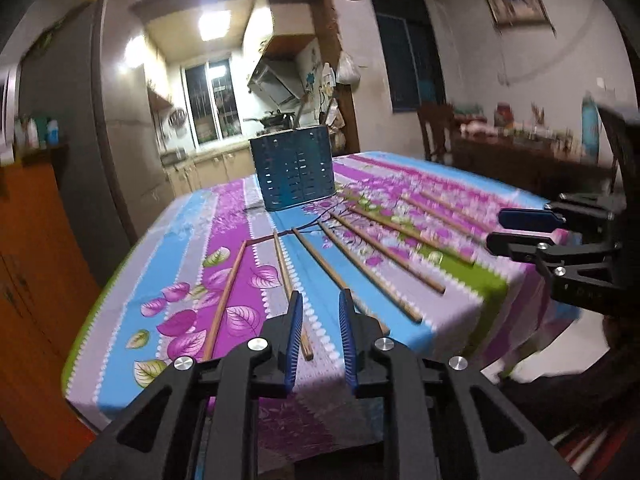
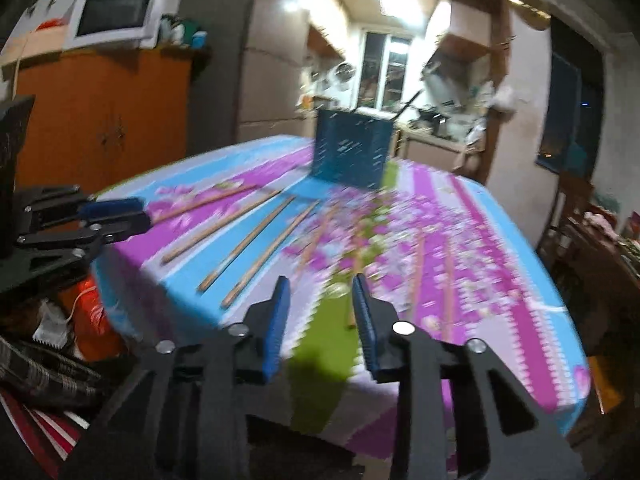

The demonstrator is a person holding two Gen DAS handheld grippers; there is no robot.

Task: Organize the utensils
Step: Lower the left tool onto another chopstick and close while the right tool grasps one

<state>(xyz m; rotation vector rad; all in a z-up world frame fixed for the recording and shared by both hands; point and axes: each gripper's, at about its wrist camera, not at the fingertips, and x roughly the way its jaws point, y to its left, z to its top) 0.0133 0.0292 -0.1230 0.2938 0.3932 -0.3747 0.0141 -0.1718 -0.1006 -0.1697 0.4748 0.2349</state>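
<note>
Several wooden chopsticks lie side by side on the flowered tablecloth, fanned out toward a dark blue perforated utensil holder at the far end. My left gripper is open and empty, hovering over the near ends of two chopsticks. My right gripper is open and empty above the near table edge; it also shows in the left wrist view. In the right wrist view the chopsticks lie to the left, with the holder behind them and the left gripper at the left edge.
An orange wooden cabinet stands left of the table. A wooden chair and a cluttered sideboard stand to the right. A kitchen opens behind the holder. Bags and cloth lie on the floor by the table's near left corner.
</note>
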